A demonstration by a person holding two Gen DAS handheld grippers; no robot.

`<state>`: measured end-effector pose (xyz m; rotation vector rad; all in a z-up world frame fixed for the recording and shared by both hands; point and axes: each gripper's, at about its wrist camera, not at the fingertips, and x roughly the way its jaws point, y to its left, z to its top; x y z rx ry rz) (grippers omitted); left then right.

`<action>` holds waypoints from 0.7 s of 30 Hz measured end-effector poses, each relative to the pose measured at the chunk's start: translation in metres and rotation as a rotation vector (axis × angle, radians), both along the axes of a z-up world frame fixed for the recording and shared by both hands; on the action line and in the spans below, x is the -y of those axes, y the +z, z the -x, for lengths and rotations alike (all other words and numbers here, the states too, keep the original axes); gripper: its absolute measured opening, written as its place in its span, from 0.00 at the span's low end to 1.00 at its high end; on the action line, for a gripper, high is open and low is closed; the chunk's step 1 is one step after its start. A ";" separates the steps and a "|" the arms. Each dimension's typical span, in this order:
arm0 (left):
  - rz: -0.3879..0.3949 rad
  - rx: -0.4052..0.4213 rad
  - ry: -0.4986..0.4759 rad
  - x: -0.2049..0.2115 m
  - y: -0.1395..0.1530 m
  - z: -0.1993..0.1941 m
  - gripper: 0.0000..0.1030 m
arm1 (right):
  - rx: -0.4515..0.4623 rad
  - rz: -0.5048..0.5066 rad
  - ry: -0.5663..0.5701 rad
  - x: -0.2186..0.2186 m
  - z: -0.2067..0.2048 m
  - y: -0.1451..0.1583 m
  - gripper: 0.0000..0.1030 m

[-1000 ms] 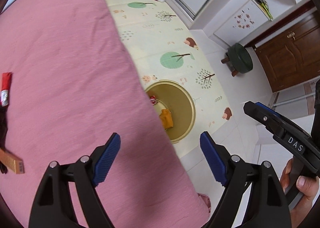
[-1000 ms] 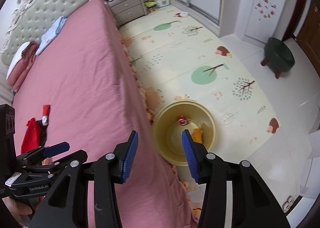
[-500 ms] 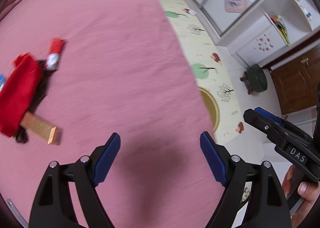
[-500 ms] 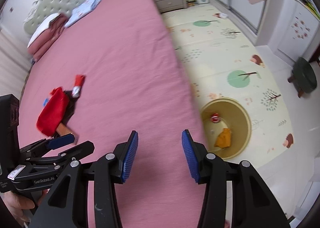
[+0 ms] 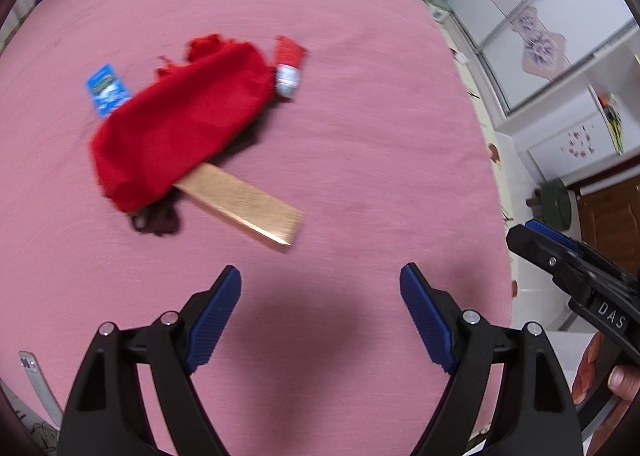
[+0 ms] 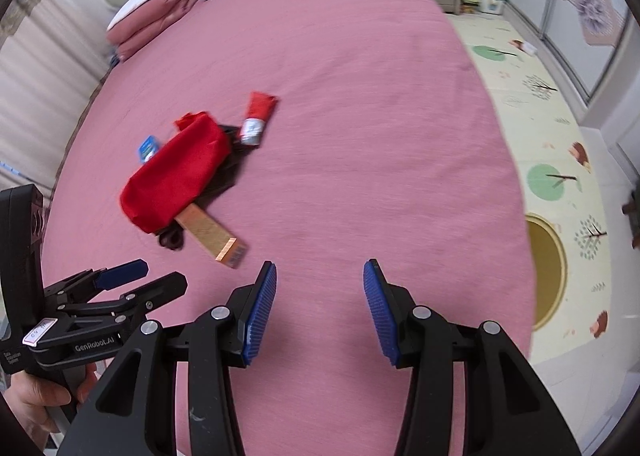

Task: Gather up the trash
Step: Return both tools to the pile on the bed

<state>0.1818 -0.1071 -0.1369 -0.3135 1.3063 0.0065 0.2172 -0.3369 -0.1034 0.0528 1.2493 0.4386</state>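
Item: we swung both grippers from bin point(image 6: 546, 272) to bed pile: red pouch point(image 5: 180, 120), gold box point(image 5: 244, 208). Left gripper point(image 5: 320, 320) & right gripper point(image 6: 320, 312) gaped, empty; pickup next.

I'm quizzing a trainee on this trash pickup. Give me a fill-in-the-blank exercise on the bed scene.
1. The red cloth pouch lies over one end of the long ____ box.
2. The small card beside the pouch is ____.
3. The left gripper holds ____ between its fingers.
4. The yellow bin stands on the ____.

Missing words: golden; blue; nothing; floor
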 end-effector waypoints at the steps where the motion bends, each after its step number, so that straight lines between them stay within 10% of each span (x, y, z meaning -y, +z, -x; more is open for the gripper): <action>1: -0.002 0.000 0.009 -0.009 0.000 0.001 0.79 | -0.002 0.001 0.010 -0.010 -0.001 -0.001 0.44; 21: -0.129 0.008 0.014 -0.142 -0.011 -0.056 0.89 | -0.077 0.038 0.092 -0.120 -0.018 -0.051 0.49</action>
